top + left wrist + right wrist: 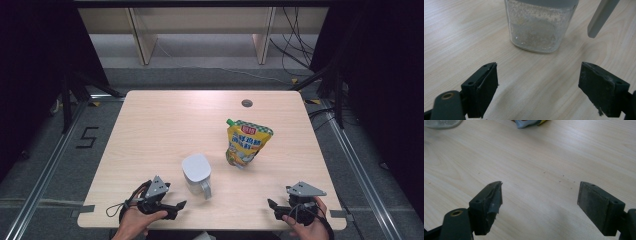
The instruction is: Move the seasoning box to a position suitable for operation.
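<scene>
High view overhead facing forward, gripper views low, close to the table [165, 125], sharing the jug [539, 27]

The table [165, 125] is pale, matt wood grain. The jug [537, 27] is frosted clear plastic. The yellow pouch [246, 142] looks glossy.

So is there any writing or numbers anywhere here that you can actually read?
"5": a dark figure marked on the grey floor left of the table.
Yellow pouch: a red badge and blue lettering on its front, too small and blurred to read.
Lidded jug: no text shows on it.
</scene>
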### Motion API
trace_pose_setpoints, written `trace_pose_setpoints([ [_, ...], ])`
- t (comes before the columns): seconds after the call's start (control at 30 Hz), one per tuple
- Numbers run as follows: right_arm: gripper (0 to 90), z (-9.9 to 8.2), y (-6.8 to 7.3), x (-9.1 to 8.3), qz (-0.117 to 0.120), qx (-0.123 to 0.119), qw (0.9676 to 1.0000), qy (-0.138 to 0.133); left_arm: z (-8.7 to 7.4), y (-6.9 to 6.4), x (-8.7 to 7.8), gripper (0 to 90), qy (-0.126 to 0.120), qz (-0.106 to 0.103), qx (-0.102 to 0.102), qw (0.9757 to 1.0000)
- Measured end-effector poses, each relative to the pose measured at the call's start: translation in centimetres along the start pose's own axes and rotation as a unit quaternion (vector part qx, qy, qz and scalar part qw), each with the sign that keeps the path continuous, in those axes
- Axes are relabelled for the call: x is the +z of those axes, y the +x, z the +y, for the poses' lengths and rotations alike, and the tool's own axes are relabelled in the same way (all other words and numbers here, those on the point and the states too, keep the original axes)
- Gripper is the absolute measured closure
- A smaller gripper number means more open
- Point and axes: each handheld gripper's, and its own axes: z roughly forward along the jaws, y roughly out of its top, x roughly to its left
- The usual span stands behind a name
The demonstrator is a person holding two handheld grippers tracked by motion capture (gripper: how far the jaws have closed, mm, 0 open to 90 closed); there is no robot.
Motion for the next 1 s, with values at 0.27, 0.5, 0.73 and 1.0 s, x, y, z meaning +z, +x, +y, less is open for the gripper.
trace_pose_setpoints([
  [0.27, 21.1, 0.1, 0.0, 0.1, 0.003, -0.01, 0.9999, -0.01, 0.0, -0.3, -0.1, 14.9, -0.014, 0.004, -0.005, 0.9999],
  [0.5, 21.1, 0.1, 0.1, 0.0, 0.001, 0.012, 0.9999, 0.0, 0.2, -0.8, -0.1, 23.2, -0.02, -0.003, 0.002, 0.9998],
  [0.73, 21.1, 0.1, 0.0, 0.0, 0.006, 0.015, 0.9999, -0.005, 0.6, -2.3, 0.1, 33.5, -0.02, -0.036, 0.035, 0.9985],
  [1.0, 21.2, 0.1, 0.1, 0.0, 0.003, 0.013, 0.9999, -0.003, 1.7, -4.5, 0.8, 55.4, -0.043, -0.067, 0.061, 0.995],
])
